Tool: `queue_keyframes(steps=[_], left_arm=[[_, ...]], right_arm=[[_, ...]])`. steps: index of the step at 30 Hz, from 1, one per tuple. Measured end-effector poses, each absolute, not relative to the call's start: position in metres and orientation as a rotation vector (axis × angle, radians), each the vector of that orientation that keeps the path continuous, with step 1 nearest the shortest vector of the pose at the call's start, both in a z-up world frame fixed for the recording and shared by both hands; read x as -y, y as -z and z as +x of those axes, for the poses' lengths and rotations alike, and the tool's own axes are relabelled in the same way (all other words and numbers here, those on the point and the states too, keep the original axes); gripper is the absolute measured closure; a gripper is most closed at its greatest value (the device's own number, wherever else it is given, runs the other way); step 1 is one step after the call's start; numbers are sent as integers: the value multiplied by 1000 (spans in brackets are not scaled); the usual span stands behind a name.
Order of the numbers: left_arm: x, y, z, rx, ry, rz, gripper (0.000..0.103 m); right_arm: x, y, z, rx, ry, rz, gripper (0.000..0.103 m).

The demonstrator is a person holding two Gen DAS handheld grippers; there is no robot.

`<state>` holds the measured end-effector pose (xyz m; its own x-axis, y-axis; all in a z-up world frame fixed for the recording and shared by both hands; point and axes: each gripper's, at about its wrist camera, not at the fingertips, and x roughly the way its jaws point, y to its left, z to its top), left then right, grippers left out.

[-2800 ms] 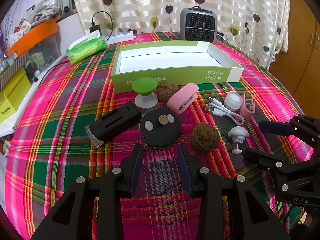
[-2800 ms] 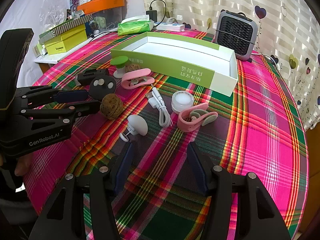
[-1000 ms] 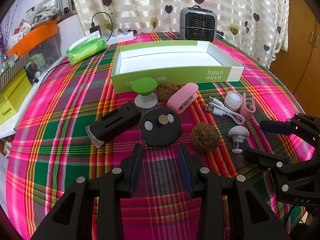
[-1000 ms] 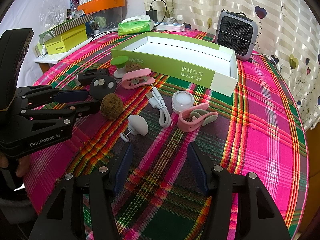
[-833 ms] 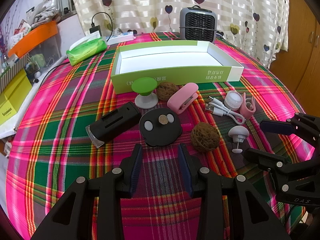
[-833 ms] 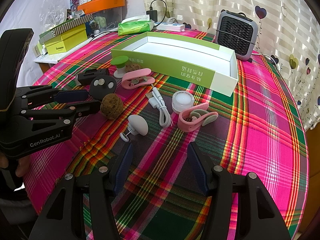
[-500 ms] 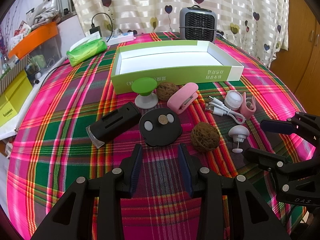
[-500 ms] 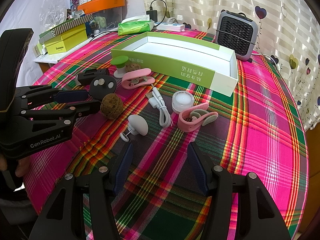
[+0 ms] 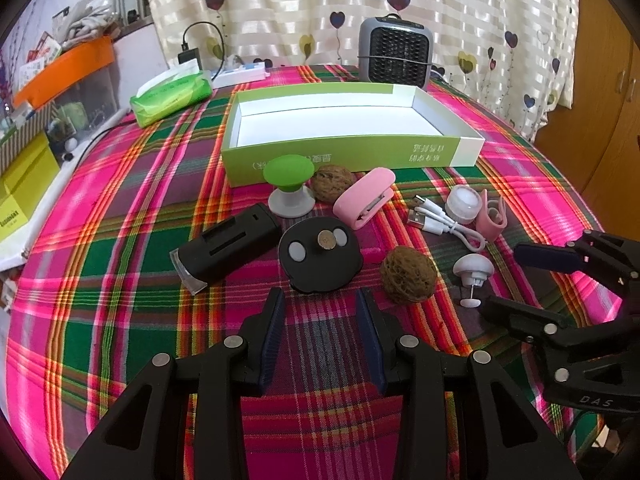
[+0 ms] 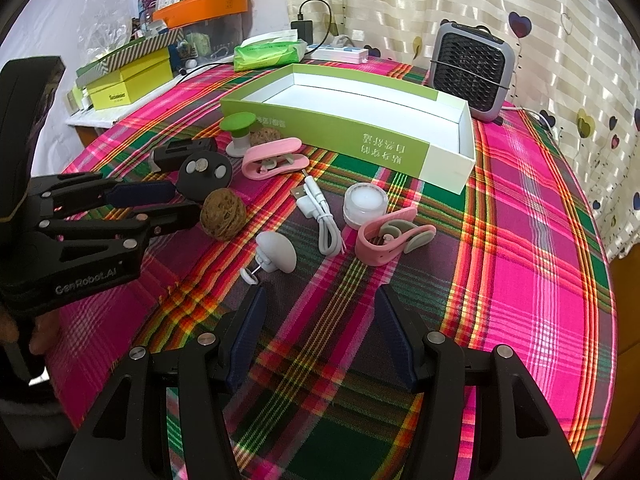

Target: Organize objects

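Note:
An open green and white box (image 9: 352, 156) (image 10: 352, 136) lies empty on the plaid table. In front of it lie a green-topped stand (image 9: 288, 172), two walnuts (image 9: 408, 280) (image 9: 332, 178), a pink stapler (image 9: 366, 196), a black round disc (image 9: 320, 256), a black rectangular device (image 9: 228, 248), a white cable (image 9: 436, 222), a small white jar (image 10: 366, 204), a pink clip (image 10: 392, 236) and a grey mushroom-shaped piece (image 10: 276, 256). My left gripper (image 9: 320, 316) is open and empty just short of the disc. My right gripper (image 10: 318, 312) is open and empty short of the clip.
A grey heater (image 9: 394, 54) stands behind the box. A green tissue pack (image 9: 172, 98) and a power strip (image 9: 240, 72) lie at the back left. Yellow boxes (image 10: 128, 80) and an orange-lidded bin (image 10: 200, 4) sit beyond the table's left edge.

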<state>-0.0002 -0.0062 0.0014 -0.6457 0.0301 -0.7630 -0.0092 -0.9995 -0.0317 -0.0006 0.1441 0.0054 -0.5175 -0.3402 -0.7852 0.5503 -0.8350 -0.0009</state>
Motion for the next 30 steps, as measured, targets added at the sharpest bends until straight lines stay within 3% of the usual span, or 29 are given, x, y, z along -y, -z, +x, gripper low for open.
queue_keyframes(steps=[18,20,27,30], left_arm=[[15,-15,4,125,-2742,-1178,69],[14,-17,5,128,-2736,-1160,68],[9,-16,2,135,-2695,-1149,69],[6,-16,1,131,-2679,-1138,69]], right_arm=[[-132,-7,-4,-226,2251,1117,47],[-131,-7,-5,-216,2245,1112,54],[-124,-7,-11,-195,2222,1105,59],[-123,-7,-13,-193,2216,1111,73]])
